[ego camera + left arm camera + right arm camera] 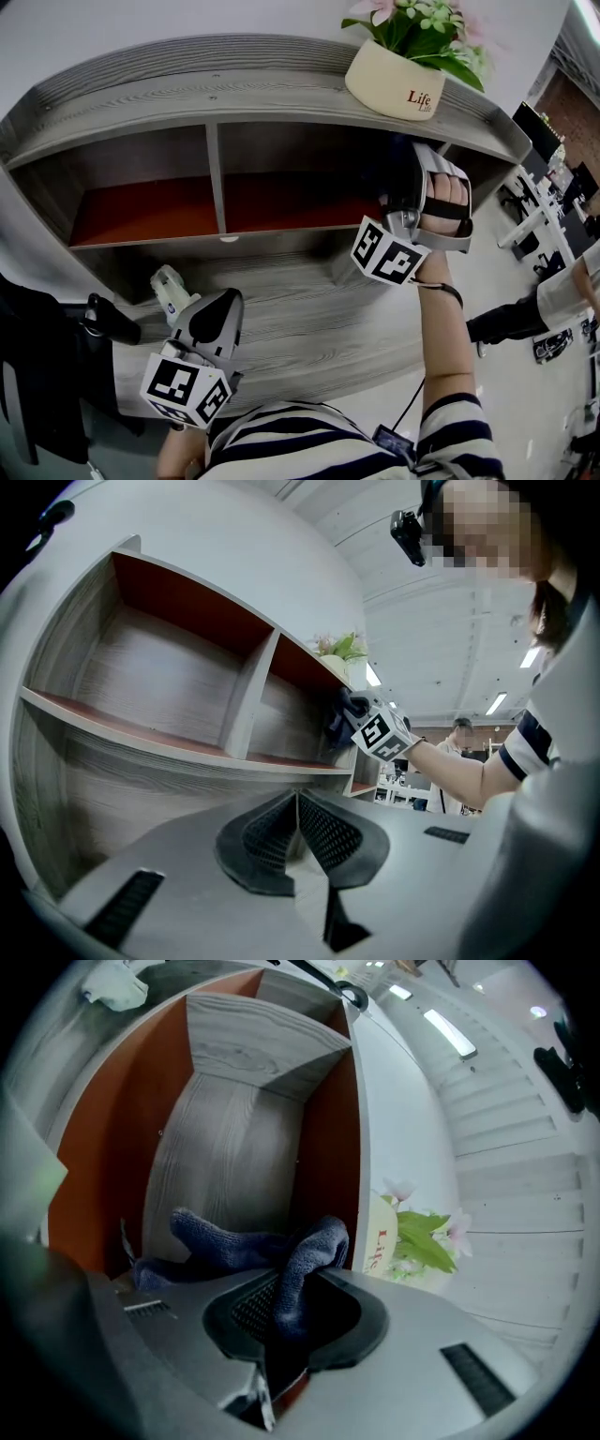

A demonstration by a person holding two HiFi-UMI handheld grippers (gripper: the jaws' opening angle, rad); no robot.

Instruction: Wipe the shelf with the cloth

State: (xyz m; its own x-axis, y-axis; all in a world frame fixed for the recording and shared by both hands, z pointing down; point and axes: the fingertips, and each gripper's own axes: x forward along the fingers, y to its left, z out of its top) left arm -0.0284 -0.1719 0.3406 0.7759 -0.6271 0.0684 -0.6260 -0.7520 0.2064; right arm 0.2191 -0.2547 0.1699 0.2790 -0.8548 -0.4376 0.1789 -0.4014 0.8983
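Note:
The grey wooden shelf (234,89) has two compartments with red-brown floors, split by a divider (215,178). My right gripper (412,173) reaches into the right compartment, near its right end, shut on a dark blue cloth (244,1246). The cloth hangs bunched from between the jaws against the compartment's back wall (225,1147). In the left gripper view the cloth (339,716) shows dark beside the right gripper's marker cube (380,733). My left gripper (225,305) stays low at the front left over the lower ledge (309,309), shut with nothing in it (298,832).
A cream flower pot (394,80) with pink flowers stands on the shelf top, right above the right gripper. A small whitish object (172,291) lies on the lower ledge beside the left gripper. A dark garment (37,375) hangs at left. Desks and a person (525,314) are at far right.

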